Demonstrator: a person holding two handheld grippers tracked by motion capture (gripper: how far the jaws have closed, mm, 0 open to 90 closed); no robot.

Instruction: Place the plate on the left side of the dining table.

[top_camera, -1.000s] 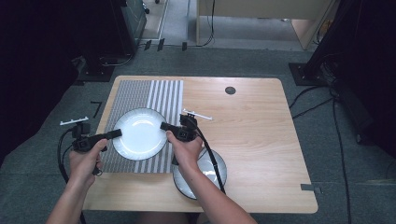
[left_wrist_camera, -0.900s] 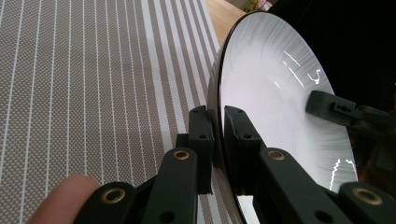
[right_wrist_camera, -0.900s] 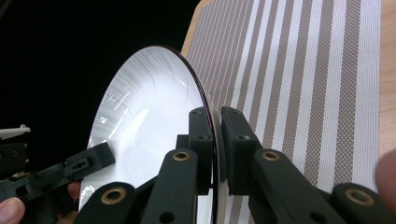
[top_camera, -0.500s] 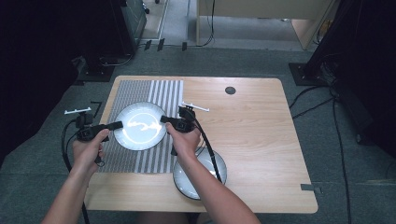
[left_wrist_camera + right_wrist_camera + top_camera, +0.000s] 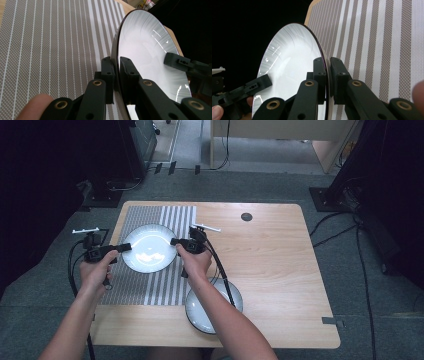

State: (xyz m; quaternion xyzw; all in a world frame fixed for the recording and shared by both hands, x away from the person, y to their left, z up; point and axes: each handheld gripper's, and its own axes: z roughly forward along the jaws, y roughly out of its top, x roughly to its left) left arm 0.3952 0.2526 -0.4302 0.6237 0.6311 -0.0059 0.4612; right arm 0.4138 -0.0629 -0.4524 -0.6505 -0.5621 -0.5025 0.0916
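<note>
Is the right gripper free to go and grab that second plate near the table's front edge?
Probably not yet. The right gripper is shut on the rim of the white plate, shared with the left gripper. The second plate lies under that forearm, within easy reach once released.

Second plate [image 5: 199, 314] beside the striped mat [image 5: 150, 290], partly hidden under the right forearm and cable.

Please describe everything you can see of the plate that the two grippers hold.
The plate is round and white with a thin dark rim, glossy like glazed ceramic, with fine lines radiating on its inner face. It is empty and lies roughly level over the striped mat. The left gripper pinches its left edge and the right gripper its right edge.
</note>
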